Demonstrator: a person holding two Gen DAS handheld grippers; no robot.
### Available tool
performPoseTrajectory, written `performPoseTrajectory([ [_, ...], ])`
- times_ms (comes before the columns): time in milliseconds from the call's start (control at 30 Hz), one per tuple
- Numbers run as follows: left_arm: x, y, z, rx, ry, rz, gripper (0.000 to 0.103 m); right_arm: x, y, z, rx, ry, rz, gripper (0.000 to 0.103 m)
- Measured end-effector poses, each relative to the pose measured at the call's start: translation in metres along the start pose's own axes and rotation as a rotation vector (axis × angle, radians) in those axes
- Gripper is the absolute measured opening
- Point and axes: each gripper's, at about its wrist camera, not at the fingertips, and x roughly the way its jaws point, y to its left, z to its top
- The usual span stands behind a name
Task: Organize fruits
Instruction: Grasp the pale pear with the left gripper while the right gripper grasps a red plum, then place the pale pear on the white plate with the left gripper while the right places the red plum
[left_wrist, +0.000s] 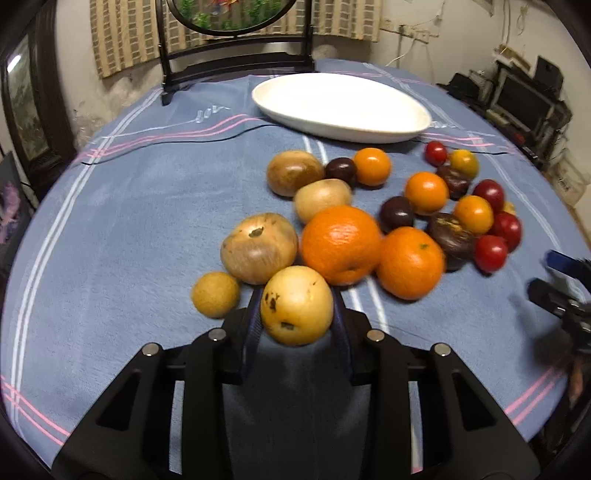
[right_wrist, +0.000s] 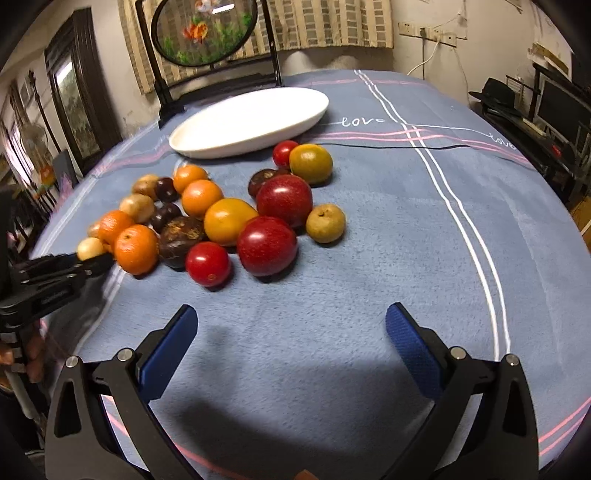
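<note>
My left gripper is shut on a pale yellow spotted fruit, at the near edge of a fruit pile; it also shows in the right wrist view. The pile holds oranges, brown round fruits, dark purple fruits and red fruits. A white oval dish lies empty behind the pile. My right gripper is open and empty over bare cloth, in front of the red fruits.
A blue cloth with white and pink stripes covers the round table. A dark wooden stand with a round painted screen stands at the far edge behind the dish. A thin black cable crosses the cloth on the right.
</note>
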Motion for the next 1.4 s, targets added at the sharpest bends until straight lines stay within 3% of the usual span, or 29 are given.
performPoseTrajectory([
  [100,-0.004,0.002,-0.002,-0.017,0.002,-0.042,0.035,0.006,0.001,0.01,-0.042,0.032,-0.001,0.102],
  [233,-0.003,0.001,-0.006,-0.024,-0.003,-0.056,0.035,0.011,-0.001,0.024,-0.059,0.048,0.026,0.078],
  [600,-0.003,0.001,-0.008,-0.029,-0.012,-0.066,0.036,0.034,0.016,0.038,-0.084,0.076,0.013,0.051],
  [667,-0.003,0.002,-0.008,-0.031,-0.012,-0.068,0.036,0.036,0.017,0.041,-0.083,0.071,0.02,0.04],
  [900,-0.005,0.002,-0.008,-0.03,-0.012,-0.083,0.035,0.024,0.011,0.037,-0.054,0.043,0.06,0.039],
  [1133,-0.04,-0.003,0.006,0.033,-0.083,-0.137,0.035,-0.027,0.002,0.048,-0.08,-0.093,0.126,0.039],
  [1267,-0.057,-0.016,0.051,0.126,-0.158,-0.138,0.036,-0.039,0.008,0.085,-0.145,-0.165,0.128,0.039],
  [1400,-0.036,-0.023,0.112,0.167,-0.182,-0.105,0.036,-0.024,0.016,0.134,-0.215,-0.196,0.122,0.039],
])
